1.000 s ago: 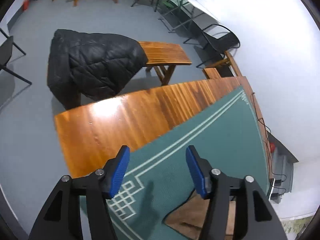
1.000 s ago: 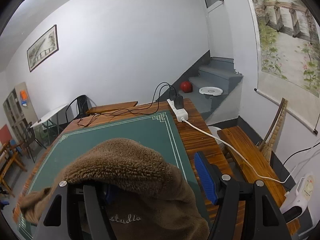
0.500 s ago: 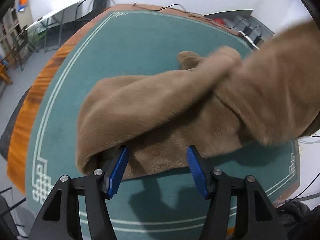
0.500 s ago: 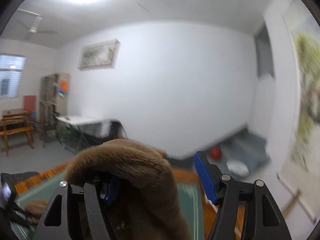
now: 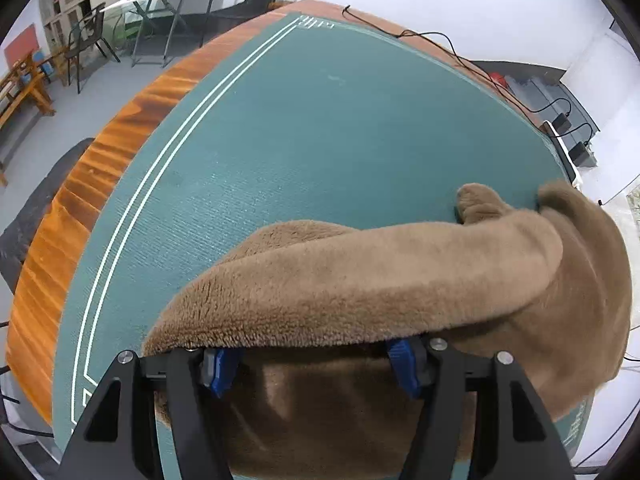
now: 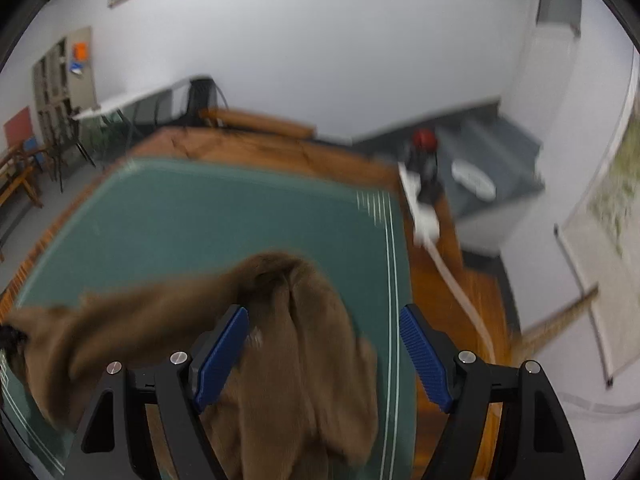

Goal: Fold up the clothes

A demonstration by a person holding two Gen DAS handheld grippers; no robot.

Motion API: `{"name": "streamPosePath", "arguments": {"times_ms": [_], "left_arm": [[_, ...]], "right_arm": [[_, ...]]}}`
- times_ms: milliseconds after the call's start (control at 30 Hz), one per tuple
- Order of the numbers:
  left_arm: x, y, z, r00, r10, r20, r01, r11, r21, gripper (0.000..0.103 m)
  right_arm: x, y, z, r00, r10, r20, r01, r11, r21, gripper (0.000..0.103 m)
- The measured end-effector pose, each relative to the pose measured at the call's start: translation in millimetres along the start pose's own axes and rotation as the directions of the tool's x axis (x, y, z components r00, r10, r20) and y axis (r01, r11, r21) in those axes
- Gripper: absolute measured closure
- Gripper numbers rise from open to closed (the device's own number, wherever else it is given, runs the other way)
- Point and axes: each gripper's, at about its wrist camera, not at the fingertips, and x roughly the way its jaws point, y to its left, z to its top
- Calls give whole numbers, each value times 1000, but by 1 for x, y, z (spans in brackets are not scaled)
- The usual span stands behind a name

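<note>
The brown fleece (image 5: 360, 280), soft and floppy, drapes over the opening left gripper (image 5: 312, 368), the right gripper (image 6: 324, 356) letting go; best pinched at a hem

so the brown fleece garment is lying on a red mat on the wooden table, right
Not quite: the mat is green with white border lines, not red, as the left wrist view shows clearly. The rest holds: the brown fleece garment lies on that mat, which covers the wooden table.
</note>
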Motion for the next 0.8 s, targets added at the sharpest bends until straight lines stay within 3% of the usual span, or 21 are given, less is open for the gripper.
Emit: {"name": "streamPosePath", "arguments": {"times_ms": [67,167,367,400,433,533,633,800], "left_arm": [[0,-4,-1,1000,8,-7,-7,1000,25,35],[6,-12,-2,999,21,-27,-20,998,67,33],[13,-19,-4,998,20,-57,-14,995,100,27],[14,-19,-3,998,17,-59,-11,995,103,27],[15,-18,-3,998,15,-62,-8,995,104,26],[18,-16,-5,997,9,-71,-2,995,102,25],[20,-16,-9,997,13,-70,-5,993,117,24],[22,-15,-13,998,9,-66,-1,992,127,23]], "right_arm": [[3,-14,-23,1000,15,-8,-15,999,31,24],[-11,-17,-43,990,131,57,-135,987,81,24],[-14,35,-34,940,314,136,-314,949,-24,24],[-8,52,-29,931,342,126,-337,940,-61,27],[-2,70,-24,923,368,114,-358,928,-99,40],[15,114,-20,905,424,48,-406,890,-209,61],[32,153,-20,889,456,-33,-444,843,-304,64],[43,191,-30,843,513,-160,-530,746,-402,64]]}}
